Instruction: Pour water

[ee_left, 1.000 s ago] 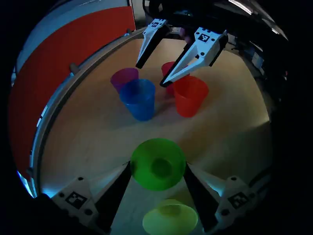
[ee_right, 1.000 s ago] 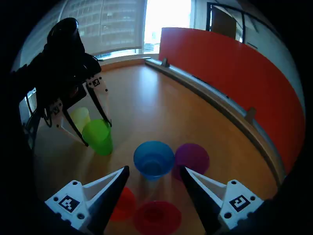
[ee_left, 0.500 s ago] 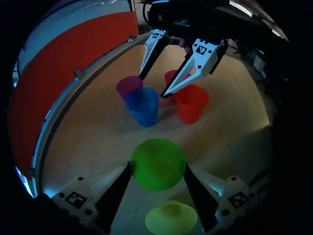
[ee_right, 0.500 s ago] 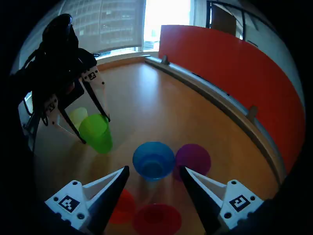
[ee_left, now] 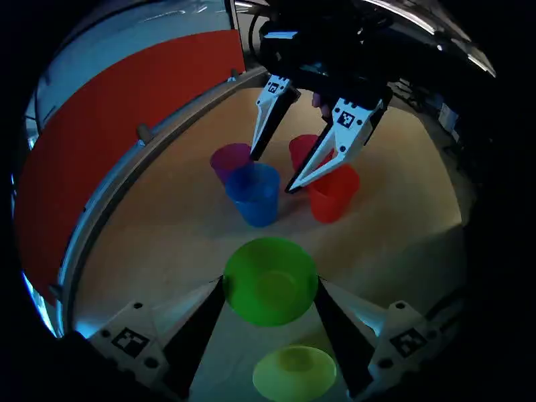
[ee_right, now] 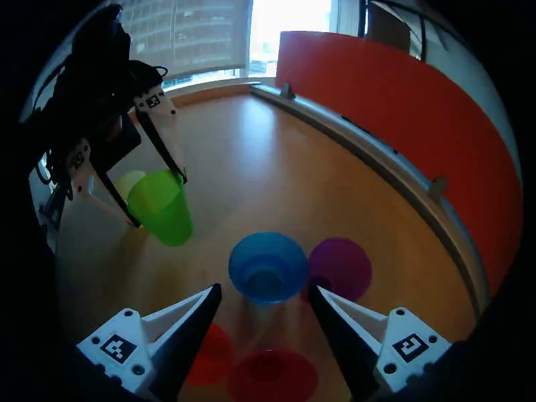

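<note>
Translucent green plastic cup [ee_left: 270, 281] is pinched btwn the two fingers of the L claw [ee_right: 161, 201], one finger pressing on each side. In the right gripper view it sits tilted and looks lifted clear of the pale wooden surface [ee_right: 268, 154], off to one side.

Ahead of it, near mid-surface, a blue plastic cup [ee_left: 253, 193] stands upright. The R claw [ee_left: 271, 175] hangs over it w/ fingers spread wide, one either side of the rim. Contact can't be told; nothing looks gripped.

Progress, as a judgement: grasp of the green cup is done, pouring is not. No stream shows, and the green cup is well apart from any receiver. Left to do: bring it over a target (prob. the blue cup), tip it, set it back down.

Other cups:
- purple plastic cup [ee_right: 340, 268], just beside the blue one
- orange plastic cup [ee_left: 333, 194] and dark red plastic cup [ee_left: 303, 149], close together near the R claw
- pale yellow plastic cup [ee_left: 295, 372], just behind the green one

A red wall panel [ee_left: 100, 134] follows the surface's curved edge.

Hard to make out:
- whether the green or blue cup holds any water; the insides are too dim
- the hands holding the claws, which are only dark shapes
- the orange and red cups in the right gripper view, partly covered by the R claw's fingers
</note>
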Tool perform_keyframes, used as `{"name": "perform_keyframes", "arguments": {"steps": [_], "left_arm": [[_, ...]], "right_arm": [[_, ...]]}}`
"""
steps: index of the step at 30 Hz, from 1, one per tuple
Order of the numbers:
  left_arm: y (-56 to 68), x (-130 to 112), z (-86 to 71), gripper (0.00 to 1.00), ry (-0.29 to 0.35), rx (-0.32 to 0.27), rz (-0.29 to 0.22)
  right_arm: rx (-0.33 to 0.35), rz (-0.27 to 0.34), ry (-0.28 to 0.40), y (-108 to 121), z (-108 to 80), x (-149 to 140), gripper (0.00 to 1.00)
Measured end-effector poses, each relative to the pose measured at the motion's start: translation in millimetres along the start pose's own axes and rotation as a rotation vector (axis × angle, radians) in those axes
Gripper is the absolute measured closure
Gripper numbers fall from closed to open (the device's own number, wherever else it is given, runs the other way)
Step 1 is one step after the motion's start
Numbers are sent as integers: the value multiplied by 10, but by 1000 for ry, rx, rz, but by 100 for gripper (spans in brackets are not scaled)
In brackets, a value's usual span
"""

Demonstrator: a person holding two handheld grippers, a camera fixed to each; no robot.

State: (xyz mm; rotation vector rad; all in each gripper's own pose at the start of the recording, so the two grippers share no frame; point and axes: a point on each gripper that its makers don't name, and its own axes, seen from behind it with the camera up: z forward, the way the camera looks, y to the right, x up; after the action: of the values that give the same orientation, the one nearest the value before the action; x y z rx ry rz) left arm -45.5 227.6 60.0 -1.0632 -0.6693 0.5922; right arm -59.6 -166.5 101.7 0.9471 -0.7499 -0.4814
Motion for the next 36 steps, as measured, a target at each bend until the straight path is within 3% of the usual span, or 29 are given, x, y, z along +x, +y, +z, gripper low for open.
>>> {"name": "perform_keyframes", "arguments": {"steps": [36], "left_arm": [[-62, 62, -203, 11, 60, 24, -19]], "right_arm": [[-6, -1, -40, 24, 222, 68, 0]]}}
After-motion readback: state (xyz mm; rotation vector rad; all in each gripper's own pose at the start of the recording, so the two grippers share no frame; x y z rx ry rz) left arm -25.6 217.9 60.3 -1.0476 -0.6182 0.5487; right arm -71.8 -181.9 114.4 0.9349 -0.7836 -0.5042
